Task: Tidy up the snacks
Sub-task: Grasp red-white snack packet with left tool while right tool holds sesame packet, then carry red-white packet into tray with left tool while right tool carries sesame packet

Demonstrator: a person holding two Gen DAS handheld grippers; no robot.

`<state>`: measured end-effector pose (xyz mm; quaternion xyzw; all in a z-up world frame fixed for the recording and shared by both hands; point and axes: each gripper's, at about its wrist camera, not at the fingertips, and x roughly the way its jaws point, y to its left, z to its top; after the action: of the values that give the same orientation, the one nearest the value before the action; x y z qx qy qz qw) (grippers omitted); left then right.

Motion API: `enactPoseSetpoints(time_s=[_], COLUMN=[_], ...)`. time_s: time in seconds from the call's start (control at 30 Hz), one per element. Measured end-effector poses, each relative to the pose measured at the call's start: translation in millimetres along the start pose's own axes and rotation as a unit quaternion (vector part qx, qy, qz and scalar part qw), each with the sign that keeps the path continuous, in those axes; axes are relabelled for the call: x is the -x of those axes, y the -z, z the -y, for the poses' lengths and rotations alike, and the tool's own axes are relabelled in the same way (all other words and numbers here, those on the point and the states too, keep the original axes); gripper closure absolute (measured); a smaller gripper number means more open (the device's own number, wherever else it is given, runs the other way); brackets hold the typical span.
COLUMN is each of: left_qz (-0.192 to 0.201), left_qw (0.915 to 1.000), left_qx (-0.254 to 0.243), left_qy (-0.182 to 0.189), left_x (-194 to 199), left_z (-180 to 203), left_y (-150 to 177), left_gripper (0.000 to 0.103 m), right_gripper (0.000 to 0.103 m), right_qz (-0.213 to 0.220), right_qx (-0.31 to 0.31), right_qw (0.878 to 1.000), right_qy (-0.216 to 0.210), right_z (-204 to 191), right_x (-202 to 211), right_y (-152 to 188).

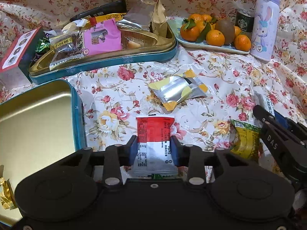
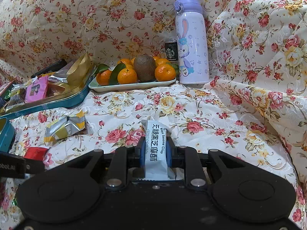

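My left gripper (image 1: pixel 154 149) points down at the floral cloth, its blue pads pressed on the sides of a red and white snack packet (image 1: pixel 153 130). My right gripper (image 2: pixel 155 151) is shut on a white black-sesame crisp packet (image 2: pixel 154 134) that stands upright between its pads. A silver and yellow packet (image 1: pixel 178 92) lies loose on the cloth ahead, and a yellow-green packet (image 1: pixel 245 140) lies to the right. An open teal tin (image 1: pixel 76 115) with a gold inside sits at the left and holds a gold packet (image 1: pixel 5 195). Behind it, a second teal tin (image 1: pixel 134 57) is full of several snacks.
A pale plate (image 1: pixel 211 47) with tangerines and a kiwi stands at the back right, beside a dark Starbucks can (image 1: pixel 244 21) and a lilac rabbit-print bottle (image 1: pixel 264 25). A red box (image 1: pixel 15 49) stands at the far left. Folds of cloth rise on the right.
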<state>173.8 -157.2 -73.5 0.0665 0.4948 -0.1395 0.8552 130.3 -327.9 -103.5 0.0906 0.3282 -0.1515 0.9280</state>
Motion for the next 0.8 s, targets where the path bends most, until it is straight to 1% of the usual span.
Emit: enactPoseSetpoints(time_s=[0.13,0.3,0.6,0.67,0.7,0.8], left_qz=[-0.006,0.010,0.024,0.028,0.031,0.041], left_qw=[0.9999,0.9997,0.9989,0.9987,0.9985,0.9977], left_qx=[0.015,0.020,0.040,0.042,0.044,0.051], left_qy=[0.004,0.005,0.004,-0.003,-0.006,-0.018], left_x=[6,31,70,78,81,91], left_z=[-5,-13,-46,-56,-61,-77], left_y=[1,6,17,21,23,28], left_gripper=[0.061,0.061,0.061,0.061,0.061,0.061], right_gripper=[0.081,0.081,0.081,0.081,0.081,0.082], right_qz=[0.000,0.000,-0.002,-0.013,-0.025,-0.061], right_qx=[0.001,0.007,0.067,0.087,0.091,0.068], right_qw=[1.000,1.000,0.997,0.995,0.994,0.994], right_qy=[0.000,0.004,0.036,0.048,0.054,0.054], right_z=[0,-2,-18,-24,-27,-27], right_x=[0,-1,-3,-3,-3,0], right_y=[0,-1,-2,-5,-9,-21])
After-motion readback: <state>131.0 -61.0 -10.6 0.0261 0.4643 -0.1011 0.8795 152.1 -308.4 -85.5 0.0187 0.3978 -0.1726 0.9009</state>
